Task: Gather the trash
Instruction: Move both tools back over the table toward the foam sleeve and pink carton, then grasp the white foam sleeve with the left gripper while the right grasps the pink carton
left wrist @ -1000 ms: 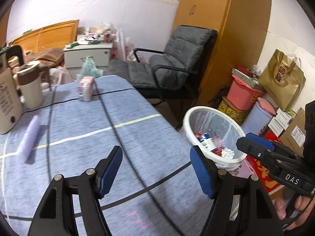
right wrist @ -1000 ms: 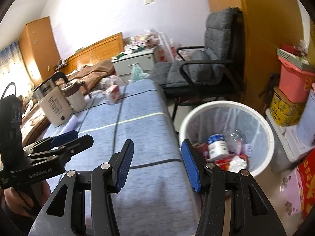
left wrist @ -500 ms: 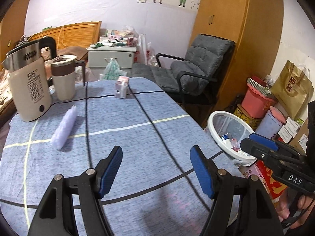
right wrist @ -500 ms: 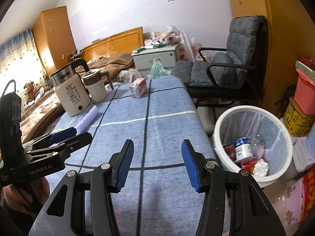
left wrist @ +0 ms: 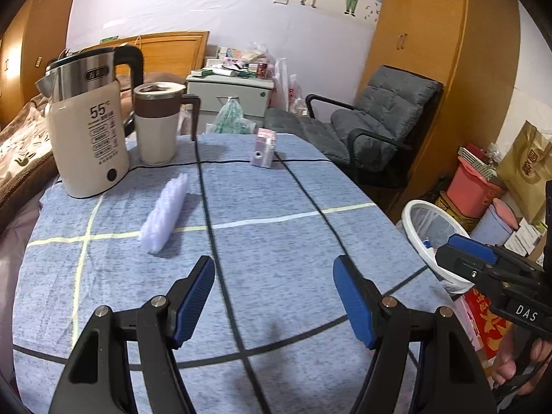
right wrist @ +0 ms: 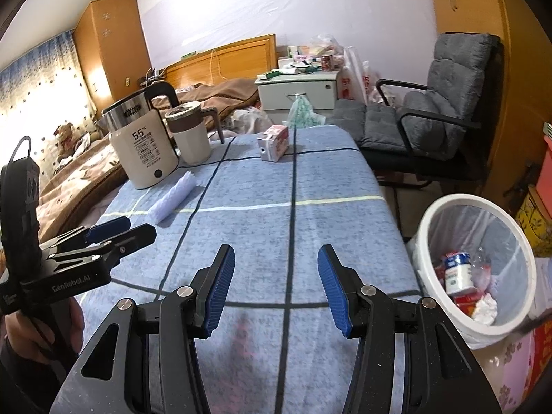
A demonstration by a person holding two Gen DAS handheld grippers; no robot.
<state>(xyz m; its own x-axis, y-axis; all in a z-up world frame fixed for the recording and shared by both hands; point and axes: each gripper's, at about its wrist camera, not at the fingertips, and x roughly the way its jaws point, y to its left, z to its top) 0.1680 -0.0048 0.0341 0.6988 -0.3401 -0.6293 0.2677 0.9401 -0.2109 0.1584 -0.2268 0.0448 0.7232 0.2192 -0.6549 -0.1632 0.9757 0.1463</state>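
Observation:
On the blue checked tablecloth (left wrist: 276, 234) (right wrist: 262, 227) lie a pale lilac foam wrapper (left wrist: 165, 214) (right wrist: 174, 197) near the kettle and a small pink carton (left wrist: 264, 147) (right wrist: 274, 143) at the far end. My left gripper (left wrist: 274, 289) hovers over the near part of the table, open, nothing between its blue pads. My right gripper (right wrist: 276, 276) is open too and empty, over the table's near right side. A white bin (right wrist: 476, 265) (left wrist: 431, 238) with a clear liner stands on the floor to the right, with a can and crumpled wrappers inside.
A cream electric kettle (left wrist: 88, 127) (right wrist: 141, 145) and a brown-and-cream mug (left wrist: 157, 120) (right wrist: 189, 132) stand at the far left of the table. A grey armchair (left wrist: 372, 127) (right wrist: 431, 114), a white bedside cabinet (right wrist: 300, 91), a bed and stacked boxes and bags (left wrist: 483, 186) surround the table.
Both views have swung left, away from the bin and onto the table. The kettle, mug and foam wrapper have come fully into view. Both grippers kept the same opening.

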